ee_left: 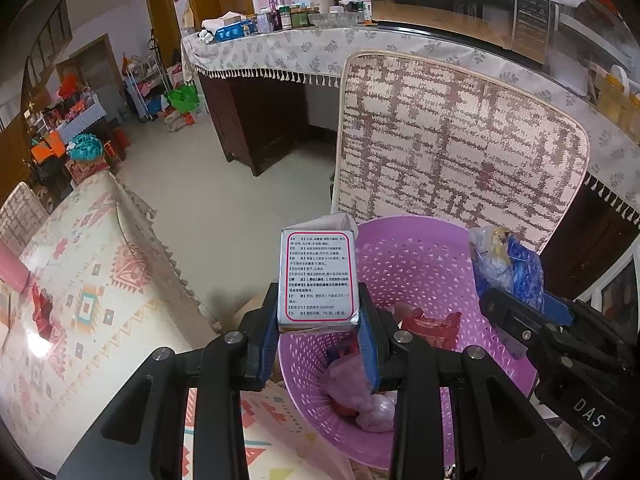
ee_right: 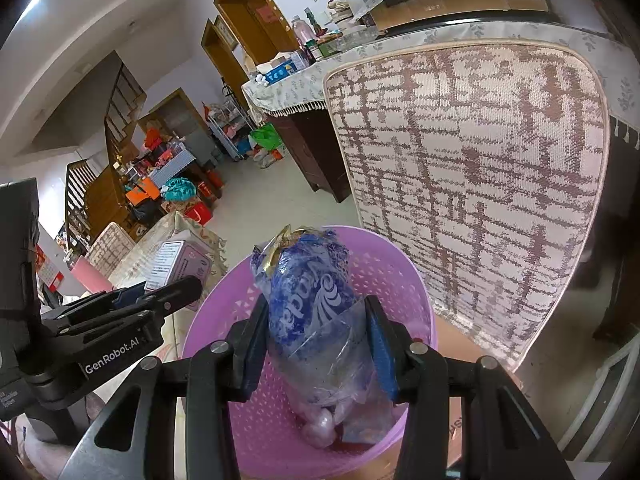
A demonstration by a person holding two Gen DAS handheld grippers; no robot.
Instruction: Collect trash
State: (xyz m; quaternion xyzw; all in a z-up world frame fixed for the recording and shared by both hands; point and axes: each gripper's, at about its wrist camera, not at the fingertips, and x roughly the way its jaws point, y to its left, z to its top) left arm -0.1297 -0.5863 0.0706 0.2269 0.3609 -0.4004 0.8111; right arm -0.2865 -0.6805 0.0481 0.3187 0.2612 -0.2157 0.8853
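Your left gripper (ee_left: pixel 320 344) is clamped on a small white cardboard box with a red-framed panel of printed text (ee_left: pixel 318 276), its blue-padded fingers (ee_left: pixel 370 344) pressing the box's two long sides so that it stands upright above the near rim of the round lilac plastic waste basket with triangular perforations (ee_left: pixel 420 264). Your right gripper (ee_right: pixel 316 344) is closed on a crumpled blue-and-clear plastic bag with white lettering (ee_right: pixel 316 292), the pads squeezing its lower, clearer part while the blue top with a scrap of gold foil sticks up between the fingers; you hold it right over the mouth of the basket. Inside the basket you can see a red wrapper (ee_left: pixel 434 326) against the wall and pale pink crumpled plastic (ee_left: pixel 362 396) on the bottom. The basket sits in front of a tall cushion panel woven in cream and brown (ee_left: pixel 452 140), which leans against a dark wooden table draped in a grey leaf-print cloth with tassels (ee_left: pixel 280 54). To your left lies a cream fabric cover with pink and orange geometric patterns (ee_left: pixel 88 288). In the right wrist view, your left gripper and its box appear just left of the basket's rim.
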